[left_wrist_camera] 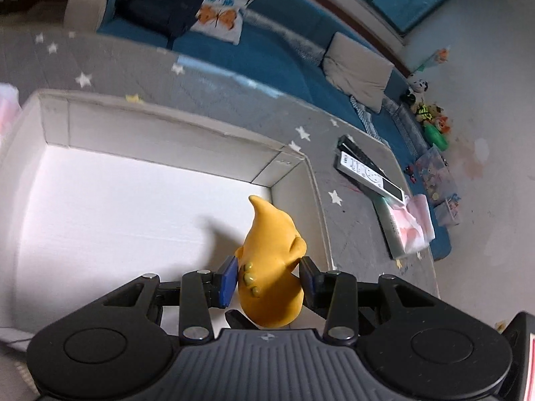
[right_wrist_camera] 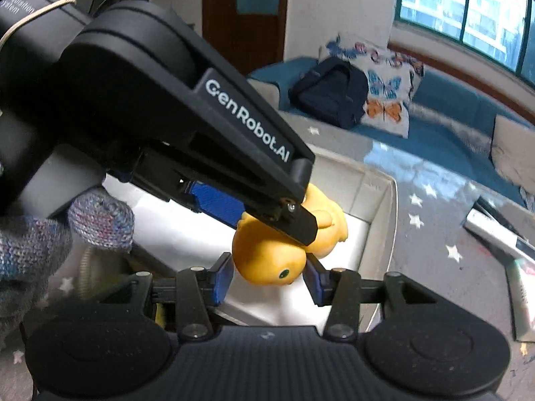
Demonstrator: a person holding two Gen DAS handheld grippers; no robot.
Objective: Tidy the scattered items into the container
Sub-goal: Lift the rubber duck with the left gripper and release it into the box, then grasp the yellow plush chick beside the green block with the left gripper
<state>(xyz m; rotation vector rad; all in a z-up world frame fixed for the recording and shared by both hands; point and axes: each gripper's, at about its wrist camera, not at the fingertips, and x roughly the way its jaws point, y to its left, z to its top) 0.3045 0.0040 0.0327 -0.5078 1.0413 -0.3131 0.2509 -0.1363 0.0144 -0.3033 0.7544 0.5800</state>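
Two grippers clamp one yellow toy (left_wrist_camera: pixel 269 267) from opposite ends over the white box (left_wrist_camera: pixel 167 127): the left gripper (left_wrist_camera: pixel 269 280) pinches its body, the right gripper (right_wrist_camera: pixel 269 275) its head, apparently sharing the load before lowering it inside.

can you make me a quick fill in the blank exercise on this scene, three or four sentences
1. Both the left gripper and the right gripper are shut on a toy whose colour is ____.
2. The toy hangs over a box whose inside is ____.
3. The mat under the box is printed with white ____.
4. The cushion on the blue sofa shows ____.

Missing words: yellow; white; stars; butterflies
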